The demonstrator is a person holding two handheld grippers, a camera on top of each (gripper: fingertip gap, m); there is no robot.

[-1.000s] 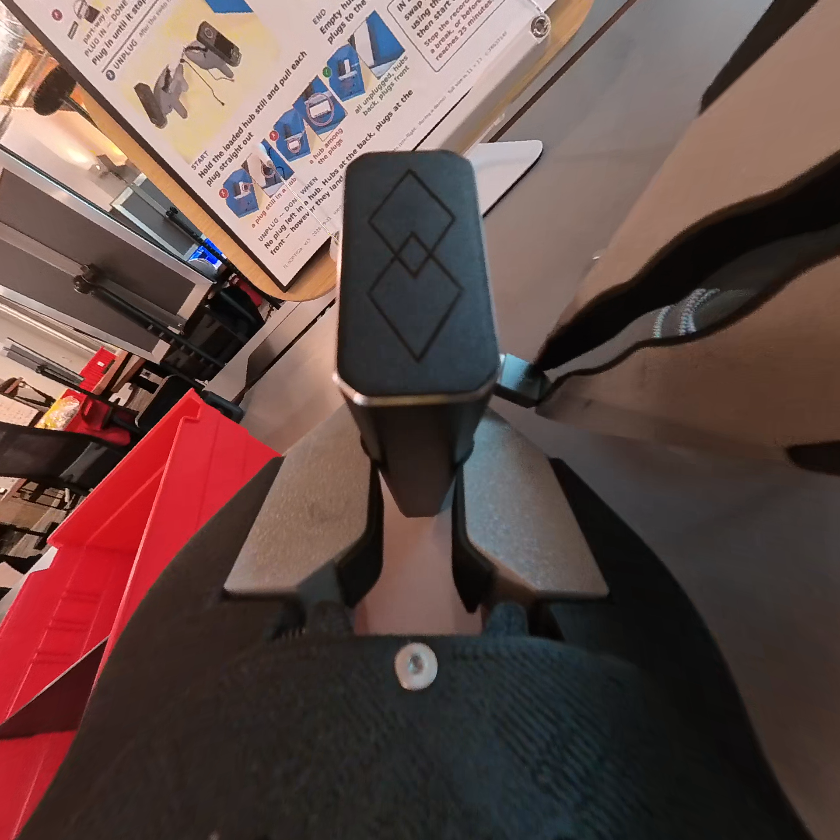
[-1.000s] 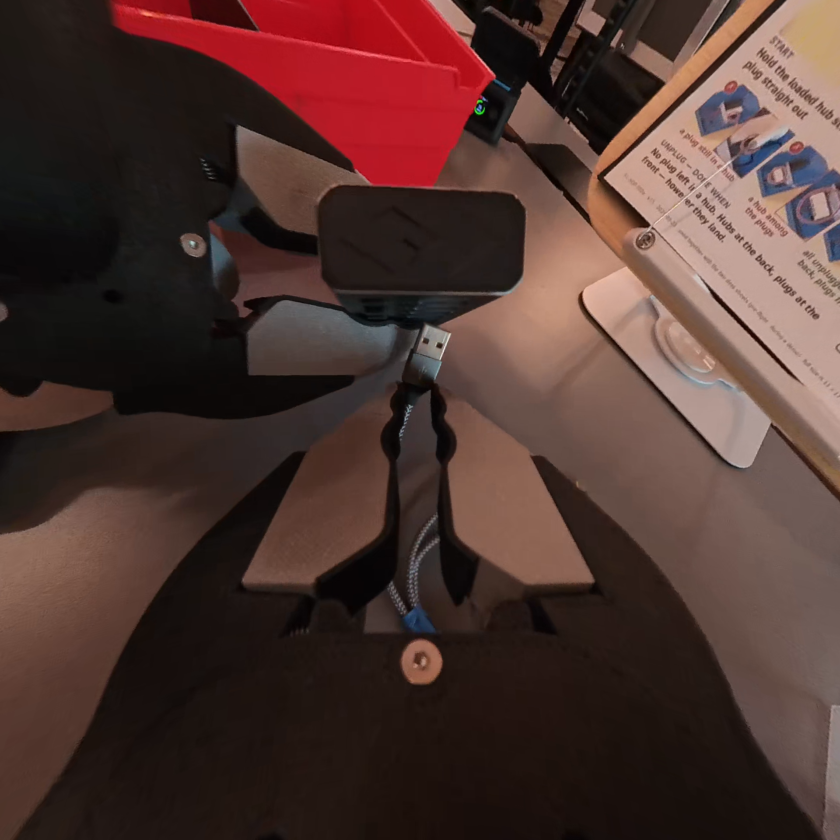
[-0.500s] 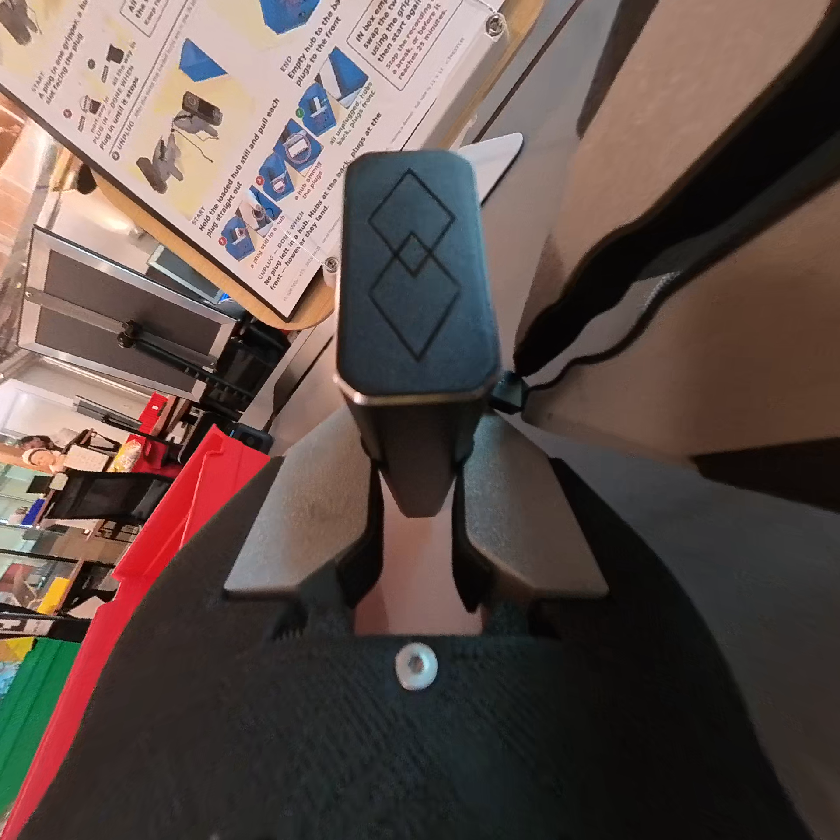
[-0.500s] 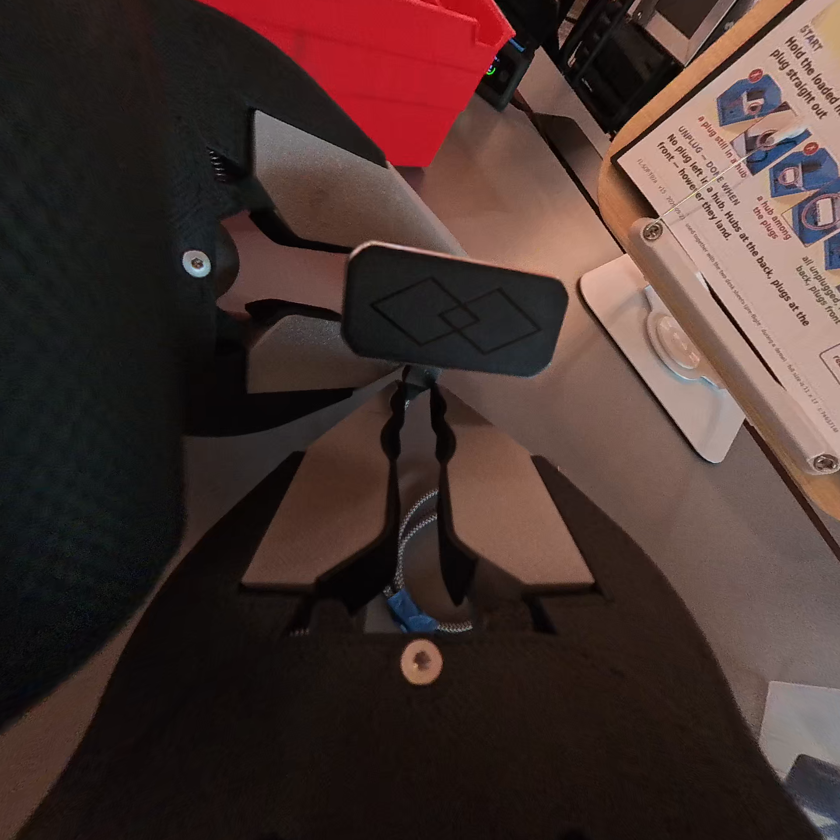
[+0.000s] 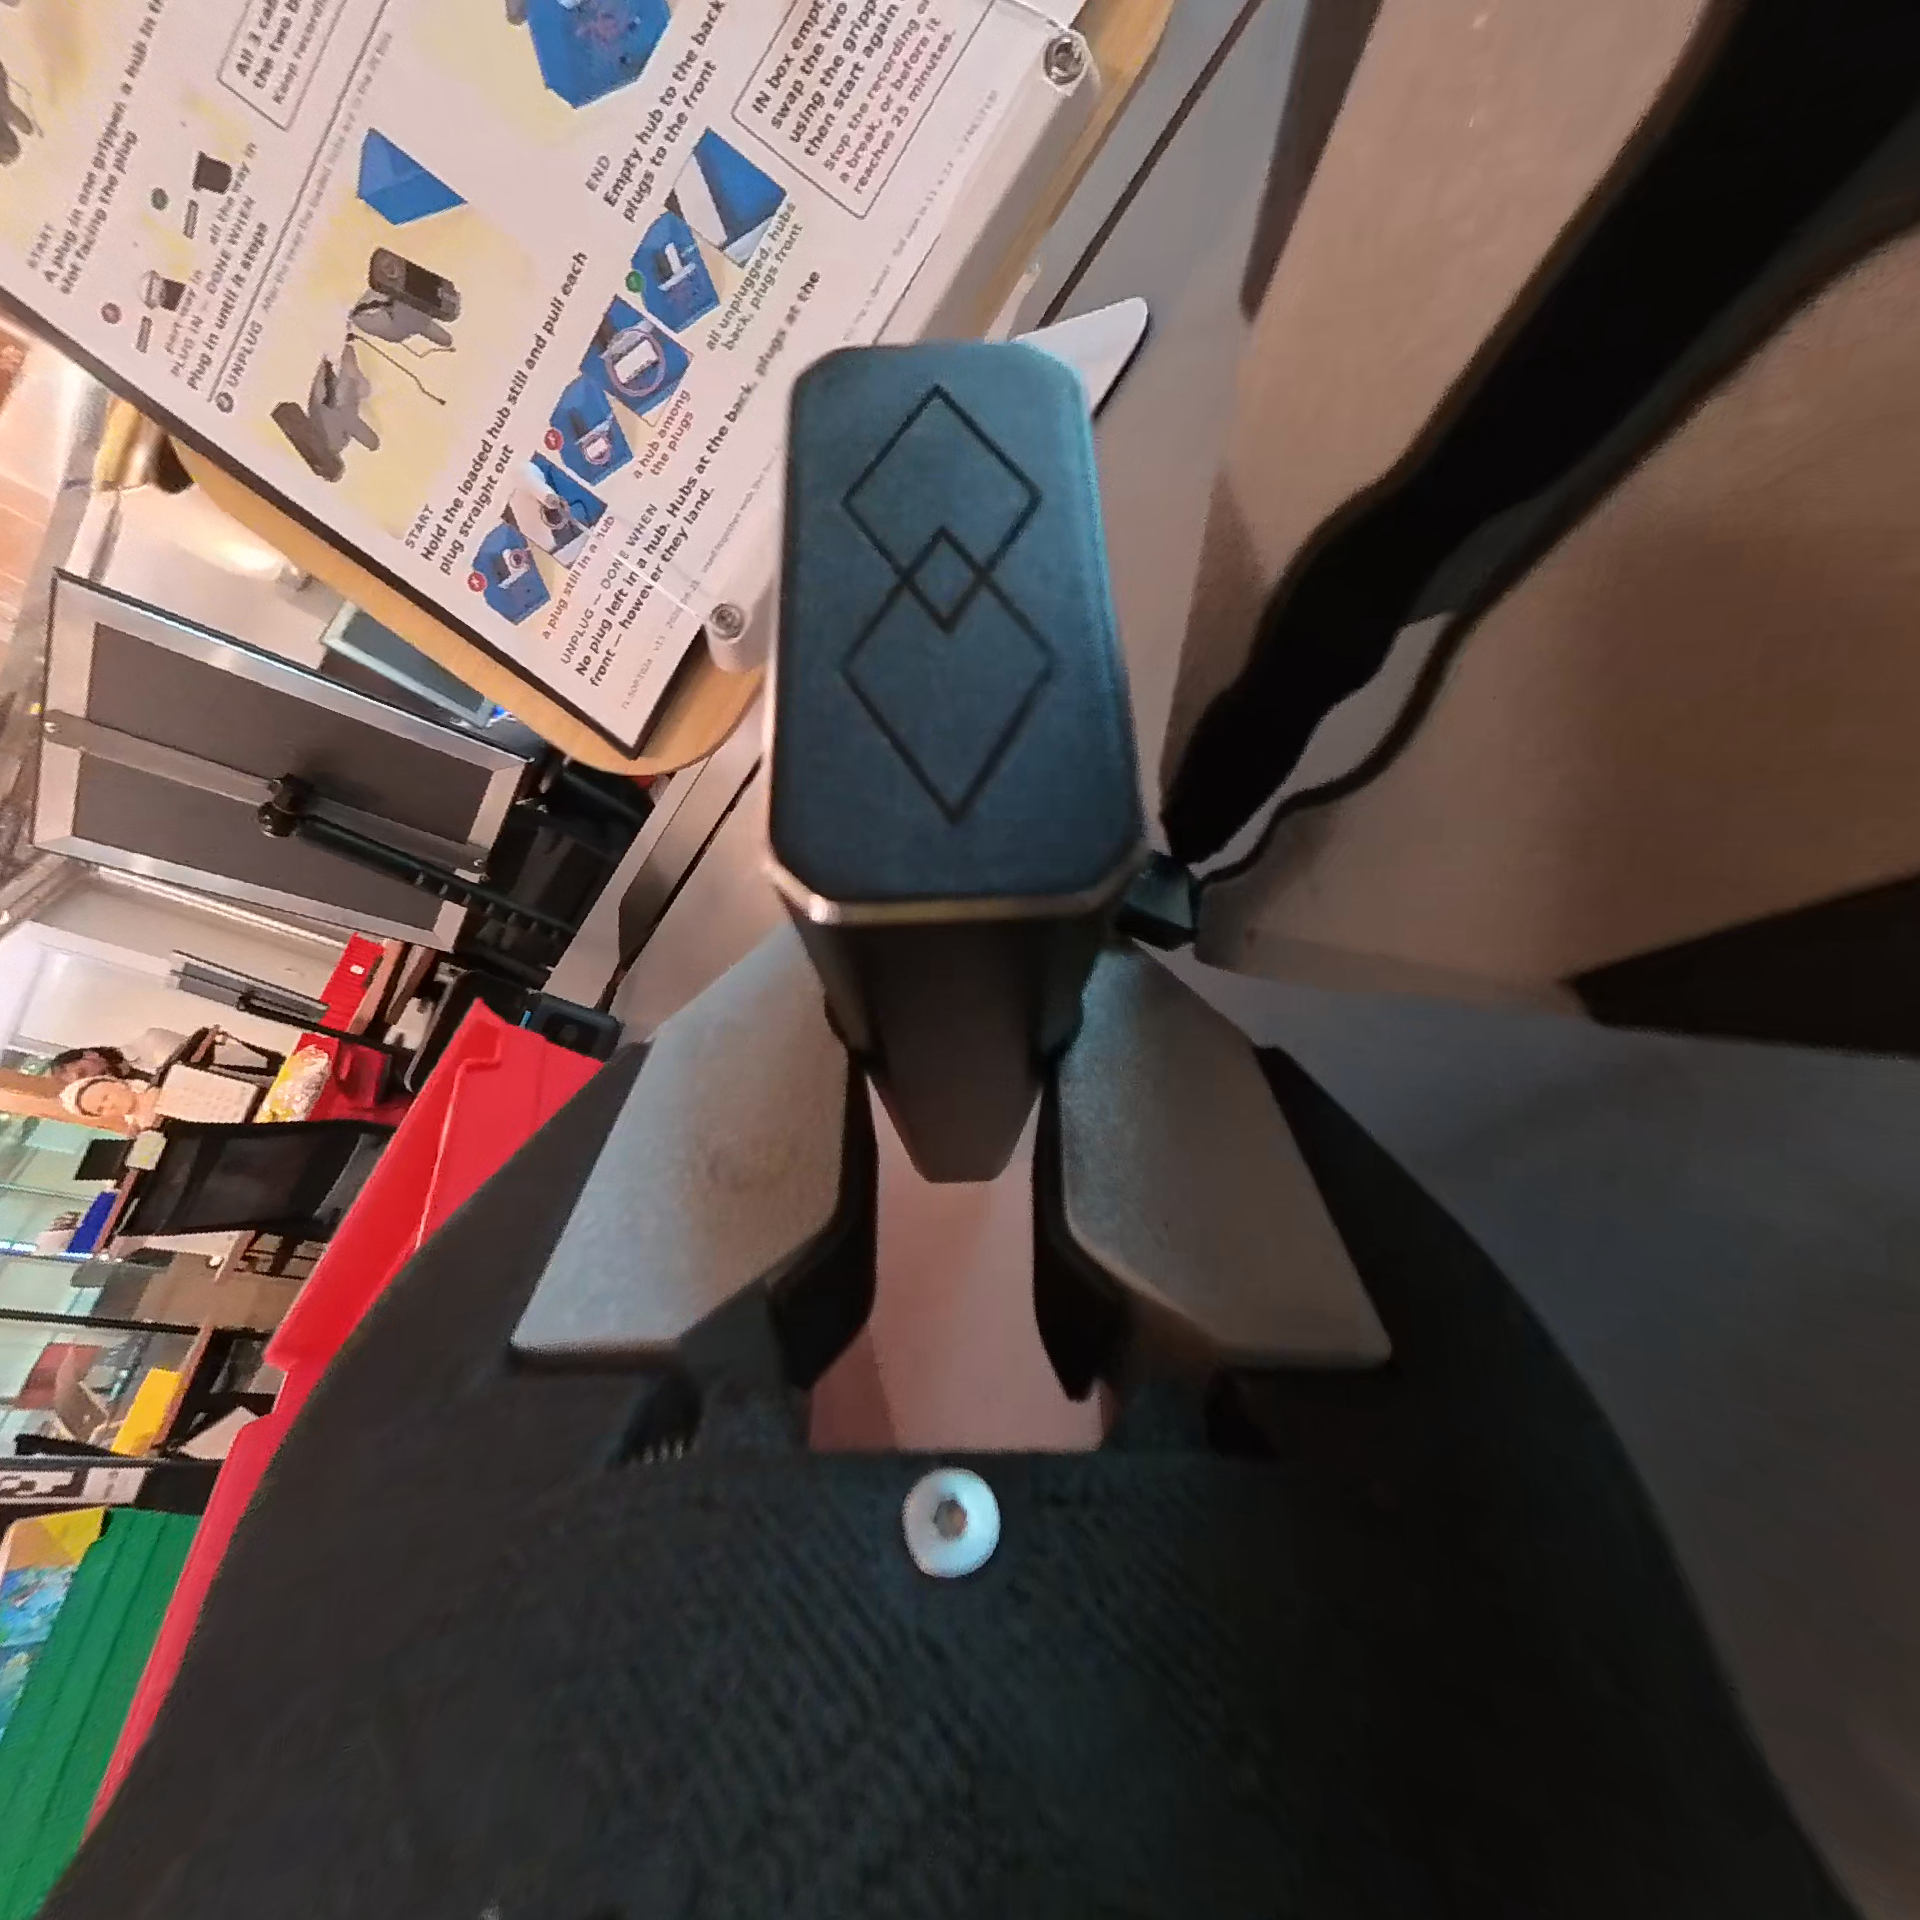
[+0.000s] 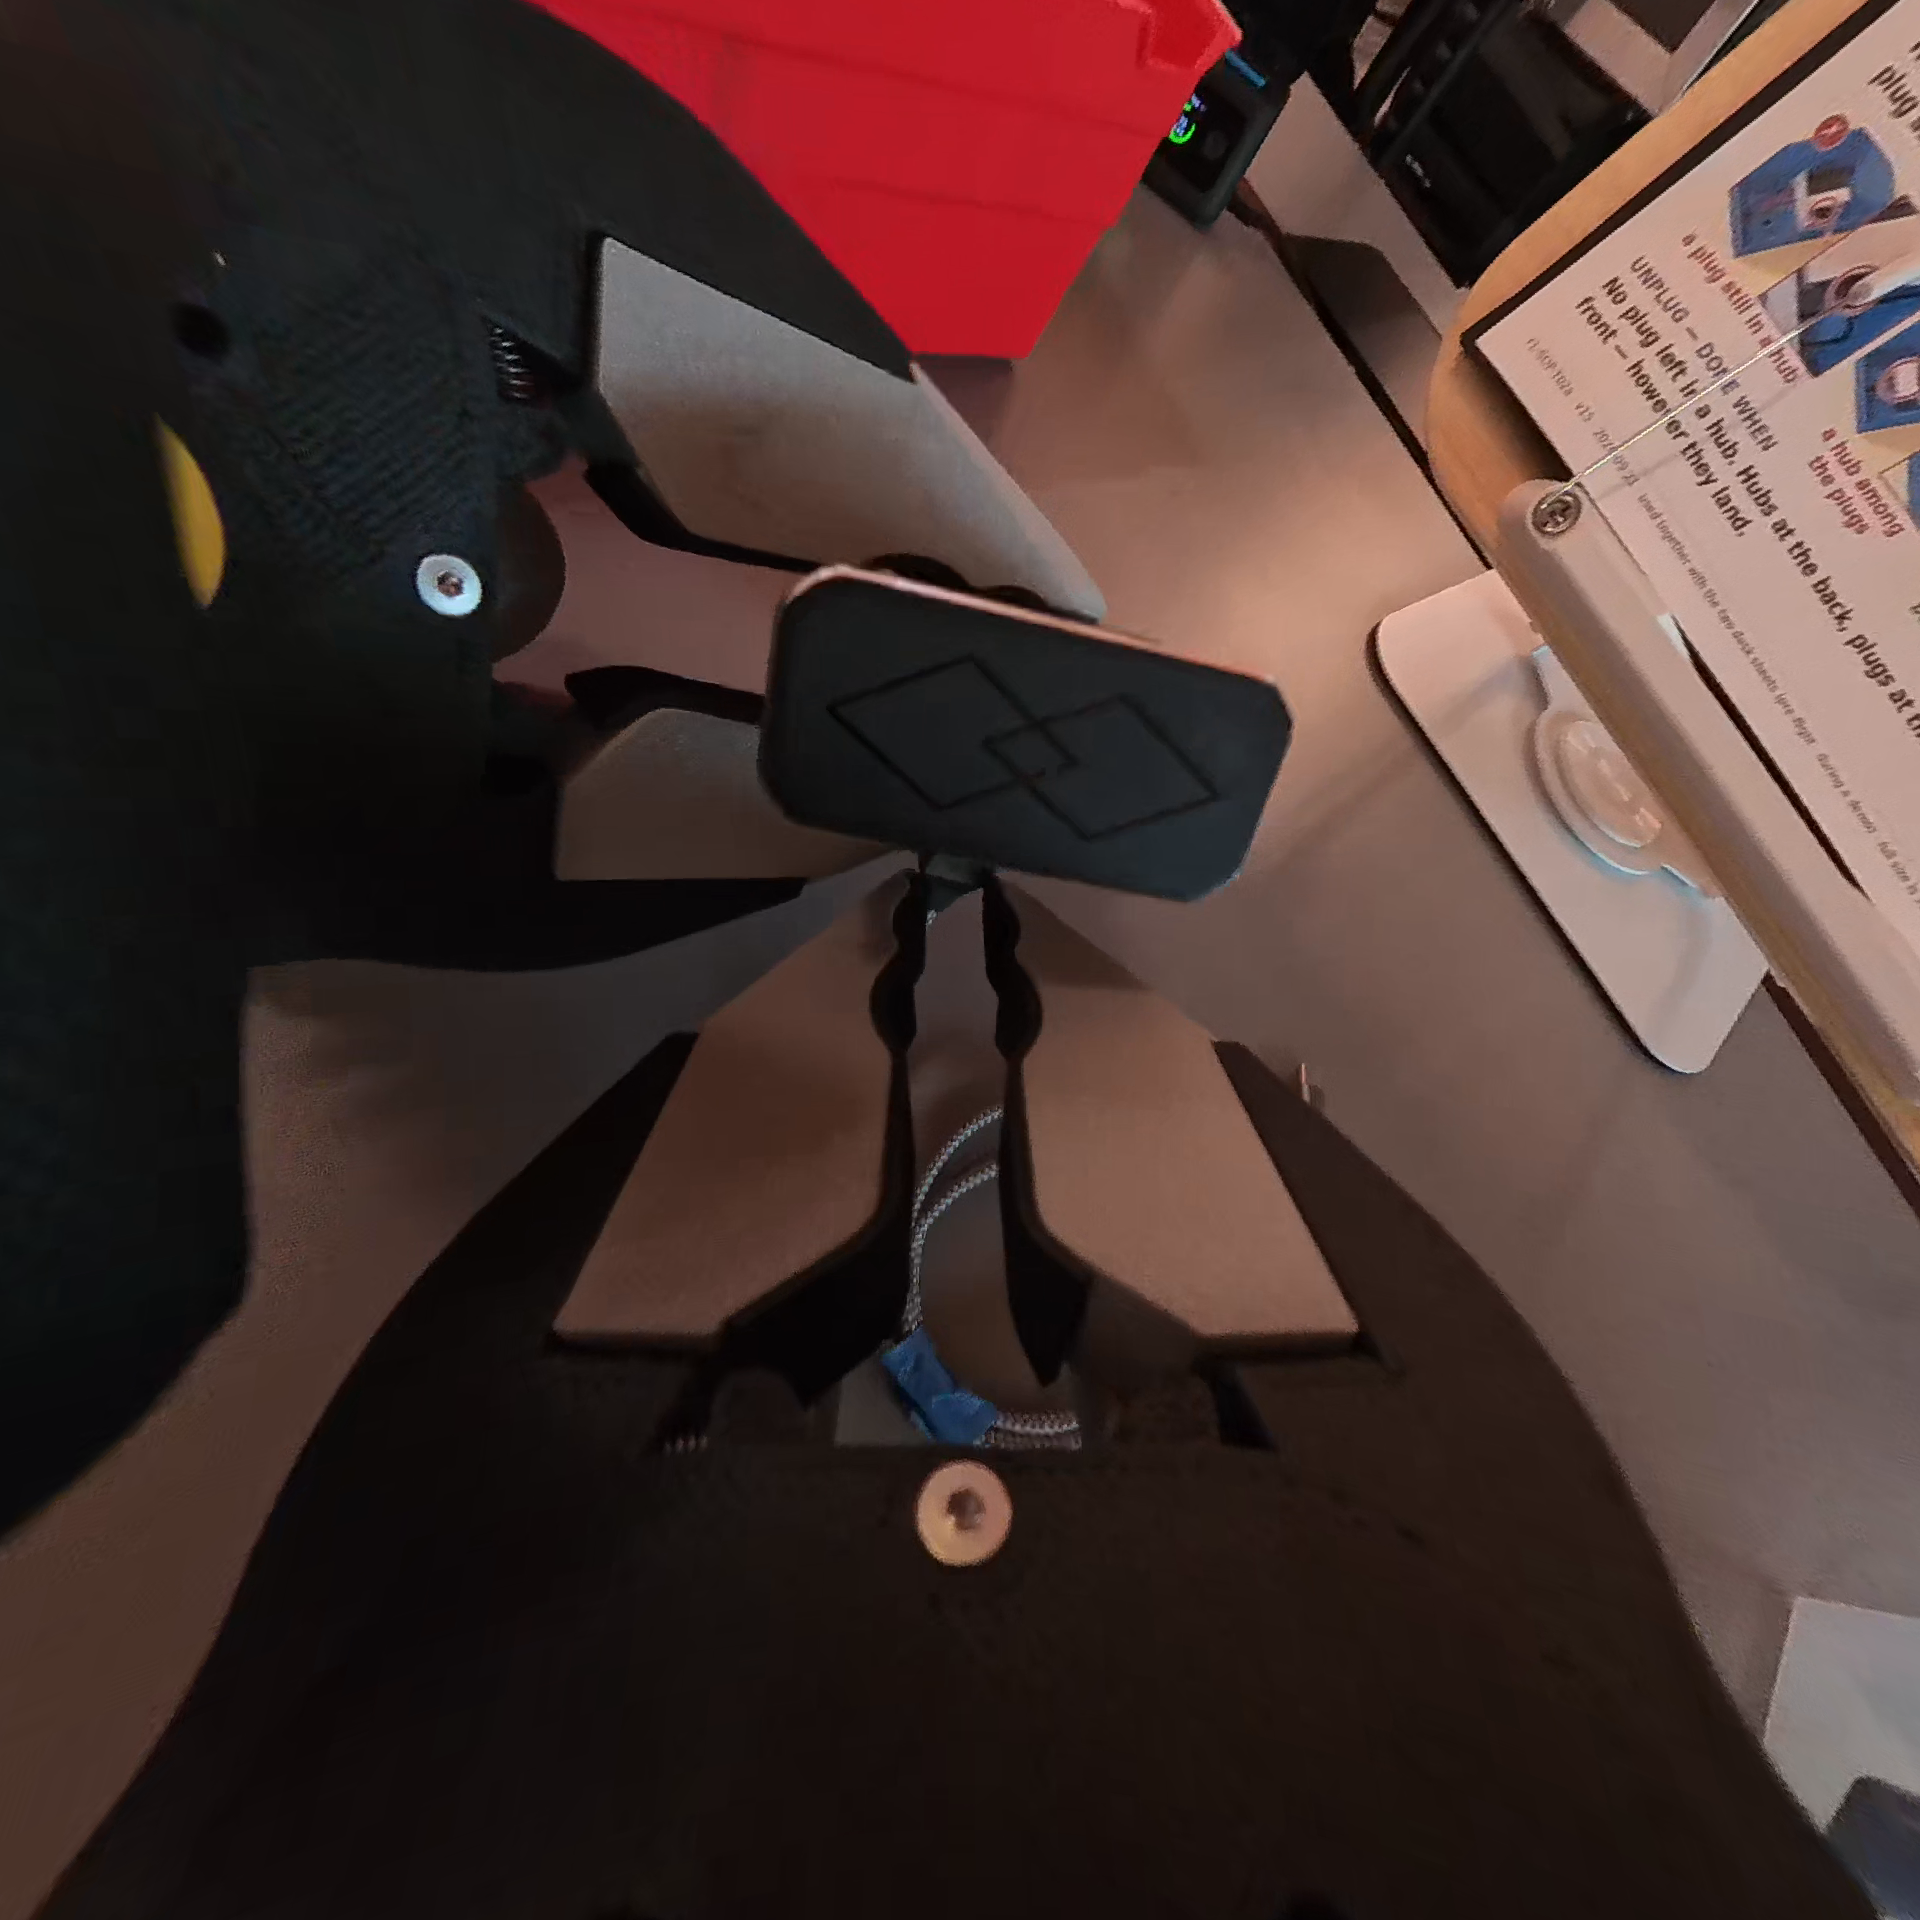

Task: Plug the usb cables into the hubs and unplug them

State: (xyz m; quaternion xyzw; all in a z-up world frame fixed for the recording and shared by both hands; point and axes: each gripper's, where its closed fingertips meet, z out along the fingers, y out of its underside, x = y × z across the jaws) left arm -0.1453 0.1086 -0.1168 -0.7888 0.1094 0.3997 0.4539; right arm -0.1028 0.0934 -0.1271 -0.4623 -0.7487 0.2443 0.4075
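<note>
A dark hub (image 5: 951, 644) with a double-diamond mark stands upright in my left gripper (image 5: 951, 1039), which is shut on its lower end. In the right wrist view the hub (image 6: 1023, 738) lies crosswise just beyond my right gripper (image 6: 948, 883). The right gripper is shut on a black USB plug (image 6: 948, 871) that meets the hub's lower side. The plug's metal end is hidden. Its braided grey cable (image 6: 951, 1174) runs back between the fingers. The plug (image 5: 1164, 902) also shows at the hub's right edge in the left wrist view.
A red bin (image 6: 935, 156) sits behind the left gripper body (image 6: 312, 520) and shows in the left wrist view (image 5: 343, 1247). An instruction sheet (image 5: 468, 312) on a white stand (image 6: 1558, 810) is at the table's far side. A small black device (image 6: 1205, 135) stands by the bin. One gripper's finger ends stand about 5 centimeters off the other's. The right gripper is farther from the small black device (image 6: 1205, 135), some 45 centimeters, than the left, some 40 centimeters.
The plug's bare metal end, seen just below the hub a second ago, has gone out of sight against the hub's side. Both grippers have tilted and closed in on each other.
</note>
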